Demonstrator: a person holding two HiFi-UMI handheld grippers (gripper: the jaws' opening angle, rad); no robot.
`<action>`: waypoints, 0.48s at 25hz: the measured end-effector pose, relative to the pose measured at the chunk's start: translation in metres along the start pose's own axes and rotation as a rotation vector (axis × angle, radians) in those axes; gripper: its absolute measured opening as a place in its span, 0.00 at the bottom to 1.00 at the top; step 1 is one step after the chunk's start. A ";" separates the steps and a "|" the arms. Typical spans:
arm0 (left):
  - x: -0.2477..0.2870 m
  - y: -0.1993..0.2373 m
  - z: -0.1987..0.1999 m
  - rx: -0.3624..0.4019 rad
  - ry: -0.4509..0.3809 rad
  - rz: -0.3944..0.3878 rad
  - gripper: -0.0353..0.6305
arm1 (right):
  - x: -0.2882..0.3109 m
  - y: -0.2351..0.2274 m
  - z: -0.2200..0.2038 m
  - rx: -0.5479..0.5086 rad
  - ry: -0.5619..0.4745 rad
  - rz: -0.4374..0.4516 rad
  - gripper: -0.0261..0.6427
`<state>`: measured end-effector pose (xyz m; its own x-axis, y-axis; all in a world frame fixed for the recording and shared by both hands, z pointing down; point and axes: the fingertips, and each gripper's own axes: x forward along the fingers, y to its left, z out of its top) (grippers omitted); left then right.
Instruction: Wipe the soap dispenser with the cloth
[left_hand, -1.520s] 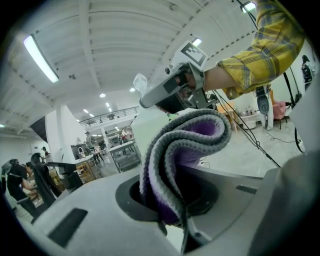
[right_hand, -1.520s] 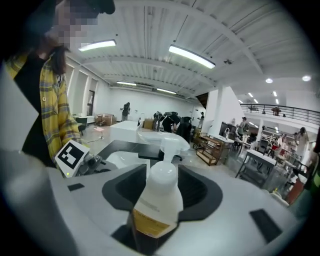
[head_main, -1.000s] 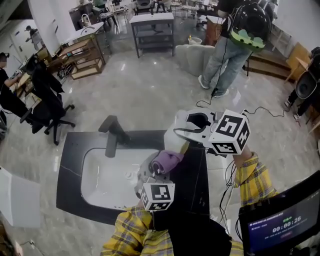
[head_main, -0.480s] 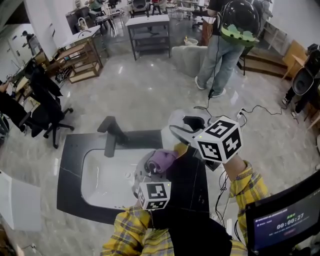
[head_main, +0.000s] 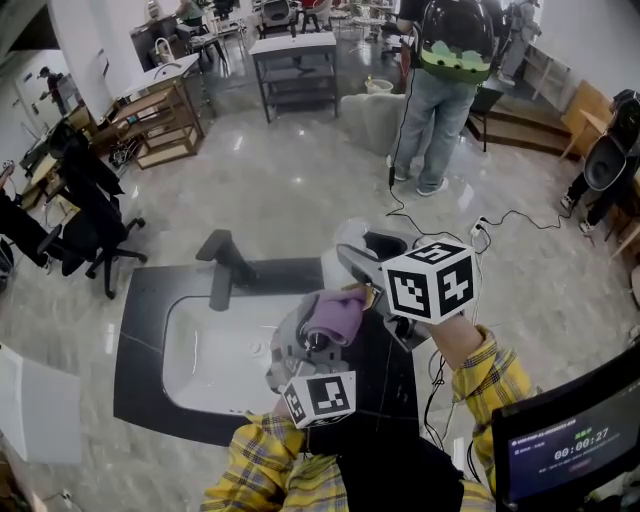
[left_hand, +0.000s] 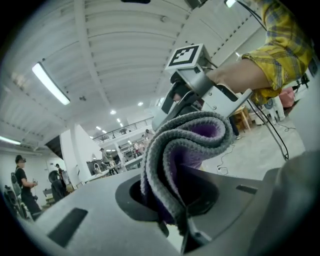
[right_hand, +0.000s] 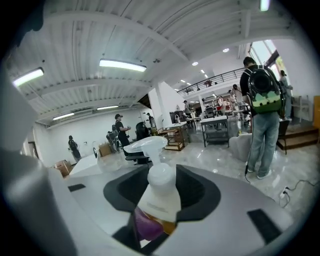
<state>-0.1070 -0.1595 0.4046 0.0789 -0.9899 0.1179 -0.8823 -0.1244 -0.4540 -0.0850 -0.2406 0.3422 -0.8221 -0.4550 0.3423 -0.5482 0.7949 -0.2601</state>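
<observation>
My right gripper (head_main: 366, 288) is shut on the soap dispenser (right_hand: 159, 196), a white pump top over an amber body, held up above the black counter (head_main: 385, 375). In the right gripper view the dispenser stands upright between the jaws, its spout pointing left. My left gripper (head_main: 325, 338) is shut on a folded purple and grey cloth (head_main: 337, 314). The cloth (left_hand: 176, 150) rests against the lower part of the dispenser, showing as a purple patch (right_hand: 145, 226) at its base. The right gripper (left_hand: 200, 90) rises just behind the cloth in the left gripper view.
A white sink basin (head_main: 205, 352) with a black faucet (head_main: 226, 266) is set in the counter to the left. A monitor (head_main: 568, 440) stands at the lower right. A person with a backpack (head_main: 452, 50) stands farther back; an office chair (head_main: 92, 215) is at the left.
The left gripper has risen with the cloth, bringing it up against the dispenser. The right gripper has rolled in place, its marker cube swinging left and lower.
</observation>
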 end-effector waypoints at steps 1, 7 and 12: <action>-0.002 -0.001 0.007 0.021 -0.016 0.004 0.16 | -0.001 0.000 0.000 0.019 0.002 0.000 0.28; -0.003 -0.010 0.034 0.205 -0.056 0.099 0.16 | -0.006 0.000 0.002 0.157 0.020 0.059 0.28; 0.000 -0.028 0.038 0.331 -0.067 0.142 0.16 | -0.007 0.001 0.003 0.164 0.019 0.075 0.28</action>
<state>-0.0647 -0.1591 0.3839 0.0063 -0.9998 -0.0203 -0.6892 0.0104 -0.7245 -0.0799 -0.2379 0.3373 -0.8593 -0.3885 0.3327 -0.5047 0.7495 -0.4284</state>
